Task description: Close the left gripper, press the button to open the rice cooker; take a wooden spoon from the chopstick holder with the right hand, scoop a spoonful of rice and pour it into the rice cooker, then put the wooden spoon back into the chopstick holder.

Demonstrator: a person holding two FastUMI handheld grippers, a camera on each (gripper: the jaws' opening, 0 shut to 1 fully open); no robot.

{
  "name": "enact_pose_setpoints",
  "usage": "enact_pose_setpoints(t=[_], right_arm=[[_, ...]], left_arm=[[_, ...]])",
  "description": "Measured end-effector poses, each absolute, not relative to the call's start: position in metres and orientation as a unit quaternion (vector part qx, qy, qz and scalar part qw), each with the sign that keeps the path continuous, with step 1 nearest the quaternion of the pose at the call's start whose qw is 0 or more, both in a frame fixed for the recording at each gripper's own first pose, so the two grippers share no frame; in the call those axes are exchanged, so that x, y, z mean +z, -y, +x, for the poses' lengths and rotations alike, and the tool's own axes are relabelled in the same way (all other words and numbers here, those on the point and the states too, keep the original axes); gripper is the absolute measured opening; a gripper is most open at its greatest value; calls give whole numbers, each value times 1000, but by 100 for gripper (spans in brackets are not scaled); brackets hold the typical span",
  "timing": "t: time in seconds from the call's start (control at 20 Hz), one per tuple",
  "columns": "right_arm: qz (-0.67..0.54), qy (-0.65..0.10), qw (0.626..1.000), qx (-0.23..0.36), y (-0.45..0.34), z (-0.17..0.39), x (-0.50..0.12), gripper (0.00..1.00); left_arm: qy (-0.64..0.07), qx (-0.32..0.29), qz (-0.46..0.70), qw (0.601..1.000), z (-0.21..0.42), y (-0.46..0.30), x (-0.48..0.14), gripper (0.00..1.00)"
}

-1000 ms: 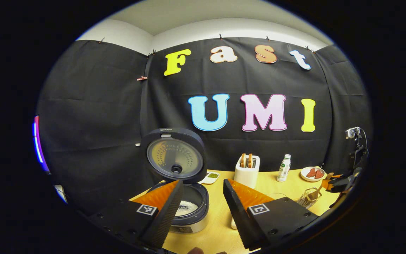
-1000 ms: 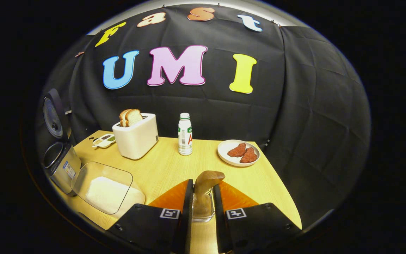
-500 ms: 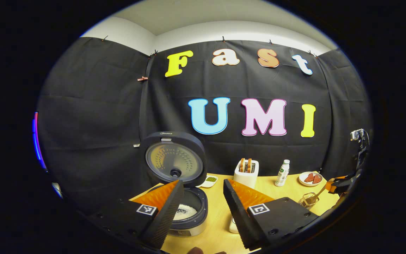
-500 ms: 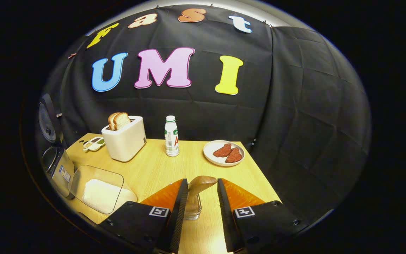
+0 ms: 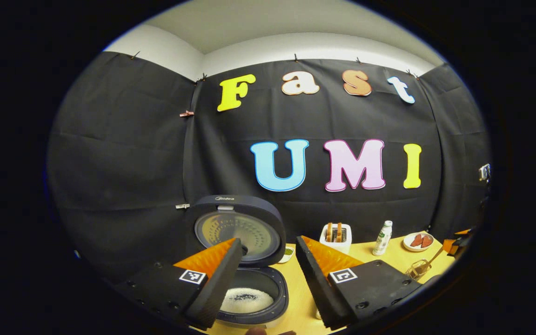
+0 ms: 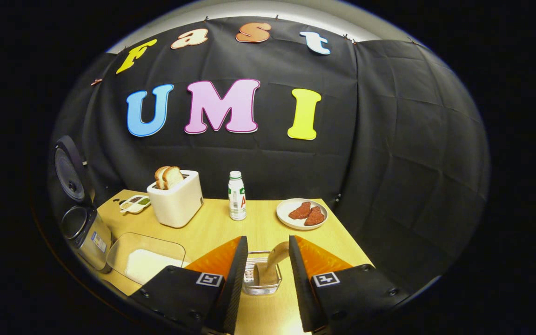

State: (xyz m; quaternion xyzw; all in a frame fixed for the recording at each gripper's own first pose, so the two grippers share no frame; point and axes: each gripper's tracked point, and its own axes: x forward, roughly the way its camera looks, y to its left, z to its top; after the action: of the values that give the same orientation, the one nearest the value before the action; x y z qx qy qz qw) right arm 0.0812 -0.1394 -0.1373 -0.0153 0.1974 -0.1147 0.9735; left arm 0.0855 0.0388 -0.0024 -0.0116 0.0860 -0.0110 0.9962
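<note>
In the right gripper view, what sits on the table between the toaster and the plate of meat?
A small white bottle stands upright on the table between the toaster and the plate, apart from both, in the right gripper view.

My two views were sharp and evenly lit from overhead, the table point(image 6: 268, 223) bright against the dark cloth, with strong fisheye bending at the edges and soft glare on the rice cooker point(image 5: 242, 232) lid.

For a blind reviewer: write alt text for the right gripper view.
The right gripper hangs open above the chopstick holder, where the wooden spoon leans. Behind it on the table: toaster, bottle, plate.
</note>
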Motion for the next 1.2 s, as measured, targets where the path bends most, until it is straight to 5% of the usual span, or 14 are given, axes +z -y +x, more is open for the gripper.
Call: enact_pose_setpoints(t=[0.6,1.2], right_arm=[[-27,-186,978,-86,76,85,-129,57],[-29,-185,979,-85,59,88,-123,57]], left_arm=[[-39,-10,-12,999,191,-84,42,86],[-96,-14,-14,995,254,-105,16,86]])
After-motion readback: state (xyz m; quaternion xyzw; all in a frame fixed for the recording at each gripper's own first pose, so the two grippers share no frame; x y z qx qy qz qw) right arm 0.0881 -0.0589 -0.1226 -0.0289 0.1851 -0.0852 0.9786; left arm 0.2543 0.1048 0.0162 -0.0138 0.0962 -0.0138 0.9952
